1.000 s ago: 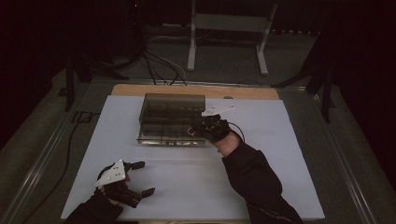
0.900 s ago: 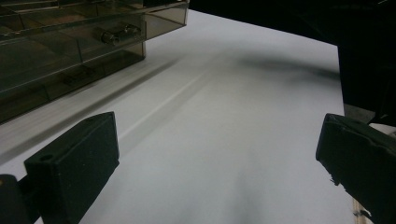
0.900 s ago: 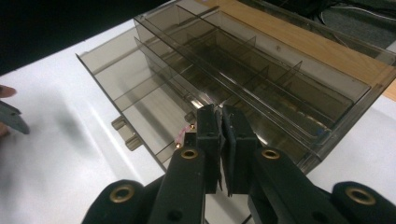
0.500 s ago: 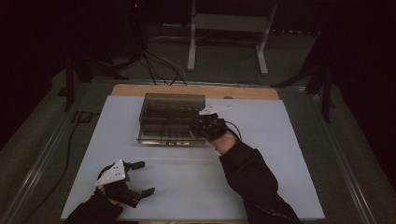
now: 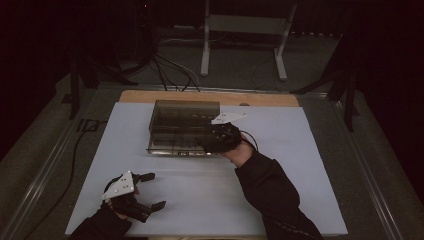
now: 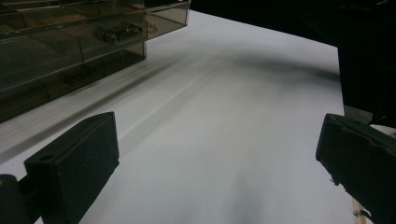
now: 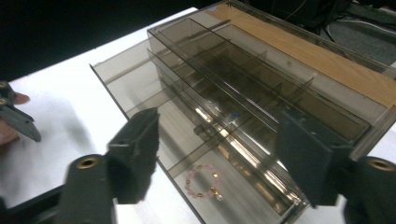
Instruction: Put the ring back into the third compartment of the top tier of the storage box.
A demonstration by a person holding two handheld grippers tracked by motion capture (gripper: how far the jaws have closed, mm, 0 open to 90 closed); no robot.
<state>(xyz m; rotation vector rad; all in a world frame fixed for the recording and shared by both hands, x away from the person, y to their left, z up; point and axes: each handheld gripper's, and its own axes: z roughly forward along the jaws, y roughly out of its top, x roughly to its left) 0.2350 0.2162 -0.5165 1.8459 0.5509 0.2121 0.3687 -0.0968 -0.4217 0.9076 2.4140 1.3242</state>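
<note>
Right gripper (image 7: 215, 158) jaws just opening, pink bracelet (image 7: 201, 183) in clear organizer (image 7: 261, 79)

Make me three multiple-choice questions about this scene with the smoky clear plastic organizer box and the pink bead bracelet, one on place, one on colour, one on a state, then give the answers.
1. Where does the pink bead bracelet lie?
A. In a near compartment of the smoky clear plastic organizer box
B. On the white table sheet
C. Between the left gripper's jaws

2. What colour is the strip of table behind the box?
A. Blue
B. Wood brown
C. Green

3. How do the right gripper's jaws stand?
A. Clamped on the bracelet
B. Clamped on a divider
C. Apart, the bracelet lying free below

Answers: 1 A, the beads rest inside a box compartment. 2 B, a wooden edge shows there. 3 C, the jaws have just been opening and neither pad touches the beads.
</note>
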